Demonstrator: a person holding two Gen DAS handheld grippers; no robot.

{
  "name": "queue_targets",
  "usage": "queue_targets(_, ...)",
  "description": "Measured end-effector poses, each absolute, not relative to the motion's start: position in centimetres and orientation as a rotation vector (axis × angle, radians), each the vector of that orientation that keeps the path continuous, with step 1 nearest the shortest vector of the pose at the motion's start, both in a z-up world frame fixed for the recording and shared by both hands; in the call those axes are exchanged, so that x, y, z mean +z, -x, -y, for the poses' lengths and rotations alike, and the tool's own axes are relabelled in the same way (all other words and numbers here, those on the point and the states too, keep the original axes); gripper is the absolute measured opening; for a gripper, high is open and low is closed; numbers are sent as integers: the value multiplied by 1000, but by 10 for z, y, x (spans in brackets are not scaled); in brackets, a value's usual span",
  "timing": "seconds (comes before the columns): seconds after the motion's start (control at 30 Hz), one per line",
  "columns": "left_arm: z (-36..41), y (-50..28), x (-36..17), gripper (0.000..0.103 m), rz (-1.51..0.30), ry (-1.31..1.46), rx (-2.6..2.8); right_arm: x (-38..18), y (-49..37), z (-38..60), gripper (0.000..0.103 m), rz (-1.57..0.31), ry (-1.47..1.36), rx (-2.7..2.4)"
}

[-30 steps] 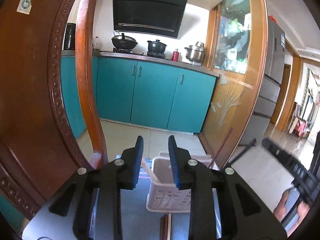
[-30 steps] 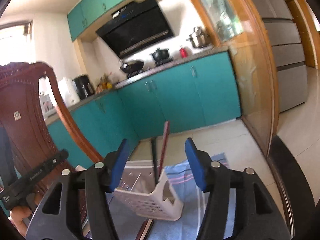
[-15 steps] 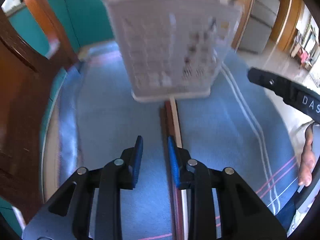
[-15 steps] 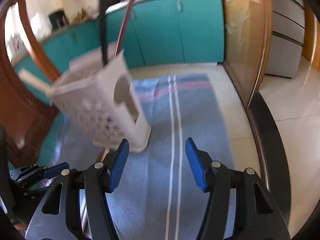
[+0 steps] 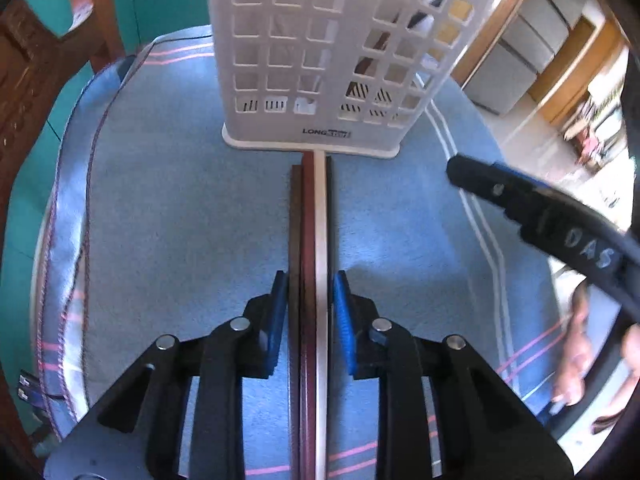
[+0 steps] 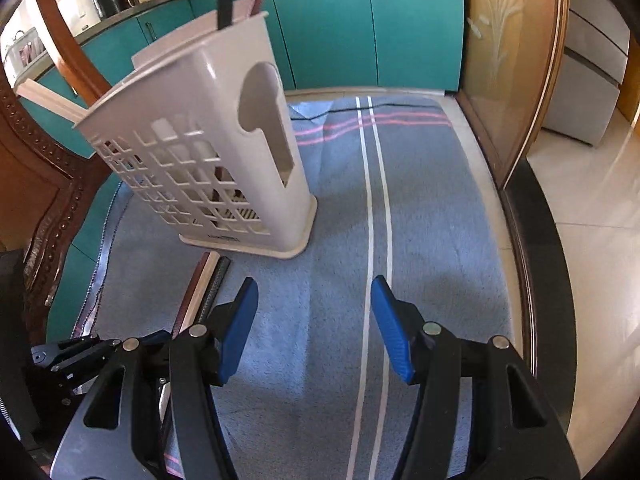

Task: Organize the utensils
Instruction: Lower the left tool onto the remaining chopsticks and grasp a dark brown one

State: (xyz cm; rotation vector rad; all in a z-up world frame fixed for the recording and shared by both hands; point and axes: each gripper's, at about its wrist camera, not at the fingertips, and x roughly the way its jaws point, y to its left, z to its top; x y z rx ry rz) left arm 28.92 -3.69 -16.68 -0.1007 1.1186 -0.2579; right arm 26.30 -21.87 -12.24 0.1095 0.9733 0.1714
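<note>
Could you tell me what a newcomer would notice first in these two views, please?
The white slotted utensil basket stands at the far end of the blue striped towel. Chopsticks lie in a tight bundle running from its base, between the closing jaws of the left claw. The right claw gapes over bare towel.

Seen from the left wrist, the left gripper (image 5: 308, 292) closes its blue pads around a bundle of chopsticks (image 5: 310, 220) lying side by side on a blue striped cloth (image 5: 180, 220). The sticks' far ends reach the base of a white perforated utensil holder (image 5: 320, 60) standing upright. At right, the right gripper (image 5: 540, 212) reaches in, a hand (image 5: 580, 360) below it.
</note>
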Motion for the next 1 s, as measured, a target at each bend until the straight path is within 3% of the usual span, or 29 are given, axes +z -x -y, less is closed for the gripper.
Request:
queue_targets(0.6, 31, -264, -145, 19, -1068, 191, -422, -136, -265, 206, 58, -1019, -69, 175)
queue_targets(1.0, 27, -270, -162, 22, -1117, 107, -289, -149, -264, 190, 58, -1071, -72, 245)
